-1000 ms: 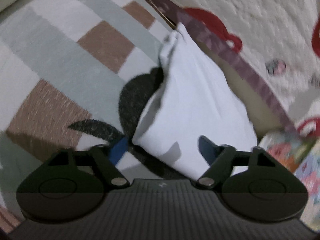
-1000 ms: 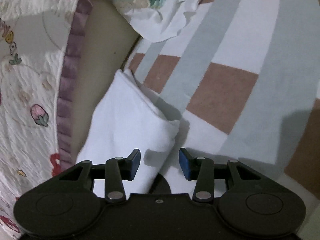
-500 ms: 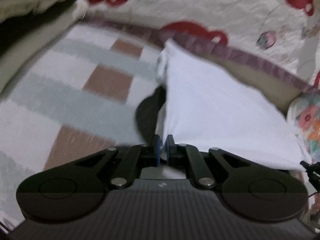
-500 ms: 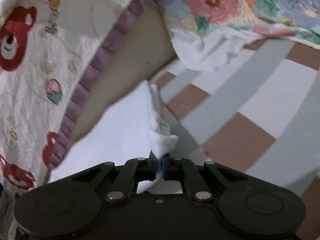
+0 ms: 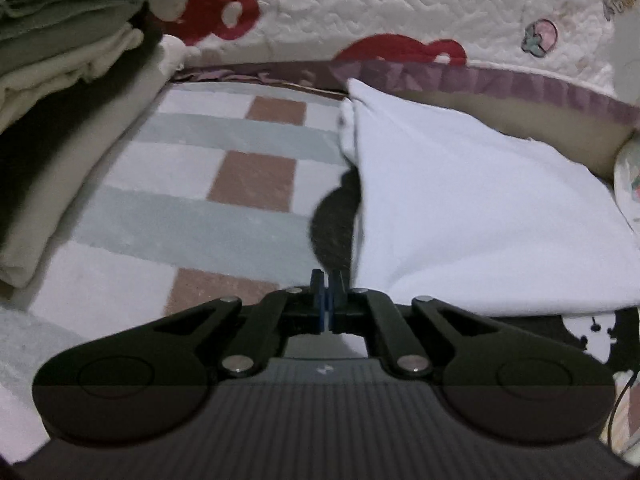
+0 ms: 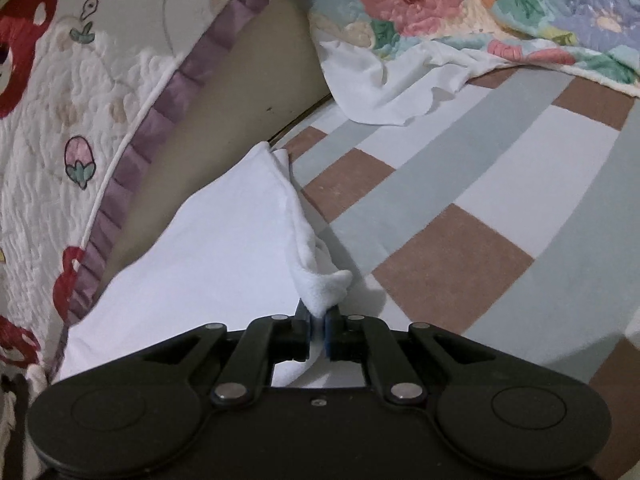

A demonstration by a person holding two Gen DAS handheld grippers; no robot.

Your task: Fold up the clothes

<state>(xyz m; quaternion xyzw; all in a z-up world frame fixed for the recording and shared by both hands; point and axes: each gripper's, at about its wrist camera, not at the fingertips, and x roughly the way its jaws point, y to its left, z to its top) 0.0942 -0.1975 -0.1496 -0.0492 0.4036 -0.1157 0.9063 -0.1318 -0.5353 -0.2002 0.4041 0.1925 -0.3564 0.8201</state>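
While both grippers, left and right, pinch only corners of the white cloth, its bunched edge may slip free.

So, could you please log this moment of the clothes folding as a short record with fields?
garment: white cloth, folded, its edge lifted above the surface
surface: checked blanket in grey, white and brown
left gripper: shut; grip on the cloth not clearly visible
right gripper: shut on a bunched corner of the white cloth
behind cloth: quilted cover with red figures and a purple frill
far right side: floral quilt
far left side: folded green and cream fabrics, stacked
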